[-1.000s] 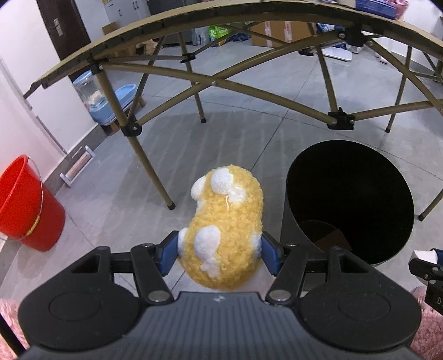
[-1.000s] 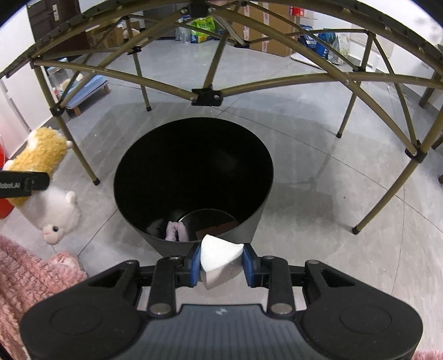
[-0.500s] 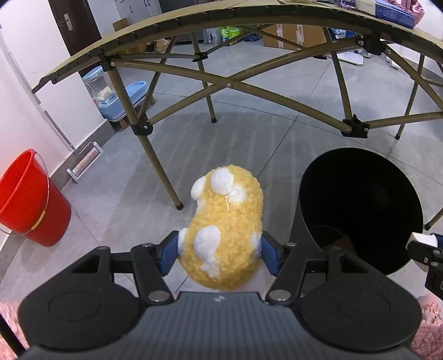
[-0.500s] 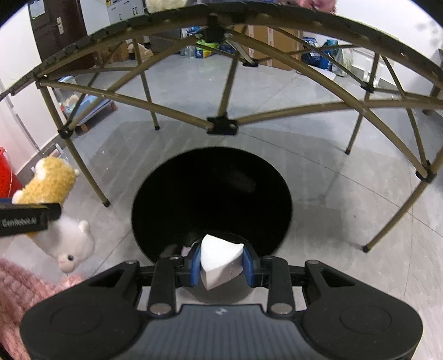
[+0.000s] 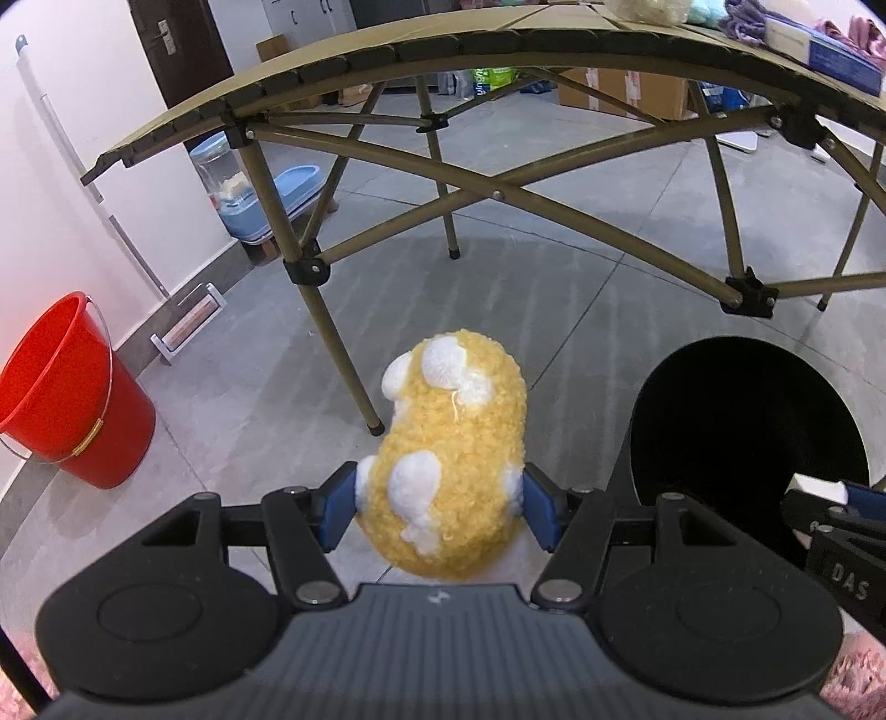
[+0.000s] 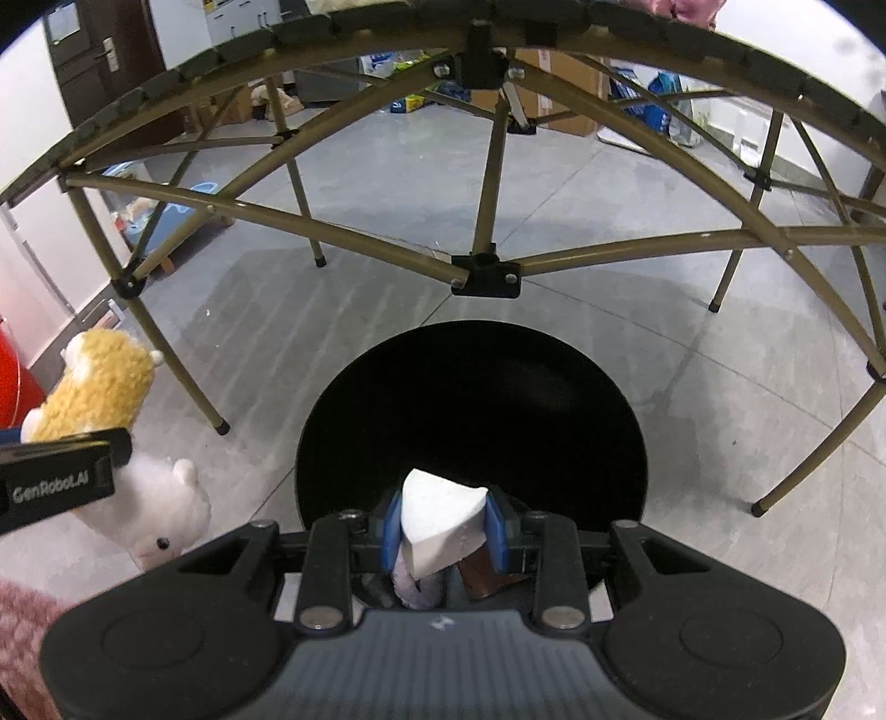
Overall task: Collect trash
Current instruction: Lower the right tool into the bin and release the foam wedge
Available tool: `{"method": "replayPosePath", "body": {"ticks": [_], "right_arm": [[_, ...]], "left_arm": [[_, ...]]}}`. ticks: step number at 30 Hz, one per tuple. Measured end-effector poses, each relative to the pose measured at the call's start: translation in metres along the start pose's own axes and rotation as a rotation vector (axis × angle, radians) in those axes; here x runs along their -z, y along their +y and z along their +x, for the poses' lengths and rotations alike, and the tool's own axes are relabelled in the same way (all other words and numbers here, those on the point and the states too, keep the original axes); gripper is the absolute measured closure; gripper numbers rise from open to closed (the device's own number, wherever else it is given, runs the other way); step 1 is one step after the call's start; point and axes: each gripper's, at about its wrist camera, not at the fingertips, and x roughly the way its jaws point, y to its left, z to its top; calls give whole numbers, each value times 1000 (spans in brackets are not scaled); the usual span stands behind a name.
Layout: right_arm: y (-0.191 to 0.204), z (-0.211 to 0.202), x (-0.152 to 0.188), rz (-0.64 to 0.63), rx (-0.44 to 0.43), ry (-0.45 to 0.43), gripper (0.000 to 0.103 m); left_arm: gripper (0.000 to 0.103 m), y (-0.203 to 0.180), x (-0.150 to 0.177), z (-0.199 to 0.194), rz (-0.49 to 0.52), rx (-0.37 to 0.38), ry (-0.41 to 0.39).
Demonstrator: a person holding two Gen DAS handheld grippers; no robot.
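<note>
1. While both tools hang over grey floor tiles in front of a folding camp table, the left gripper has its jaws pinching a yellow-and-white plush toy at the middle, one blue pad on each flank.
2. From the right wrist view the same toy shows at the left edge, with its white head hanging low and near beside the bar of the left tool.
3. The right gripper has its jaws pressed on a white wedge of crumpled paper — the wedge sits upright between the blue pads.
4. That wedge is held above the near rim of a black round bin, which stands on the floor with its mouth open; a brown scrap and a pale crumpled piece lie in its bottom.
5. In the left wrist view the bin is at the right, the toy well to its left — clear of the rim.
6. A red bucket stands at the far left by the wall.
7. The tabletop arches across the far side, with bundles of cloth on it.
</note>
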Motion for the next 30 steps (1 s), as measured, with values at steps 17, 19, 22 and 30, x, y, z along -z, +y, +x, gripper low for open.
{"method": "replayPosePath", "body": {"ticks": [17,19,22,30], "right_arm": [[-5,49,-22,107,63,99,73],[-5,53,-22,104,66,107,73],[-2,54,-21,101,66,117,73],[-1,57,-21,83,62,123,73]], "left_arm": [[41,8,-17,16,-67,-25,8],[41,8,-20,17,-71,-32,2],[41,9,-21,18,-76,-31,1],[41,12,-20,18,-75,-29,6]]}}
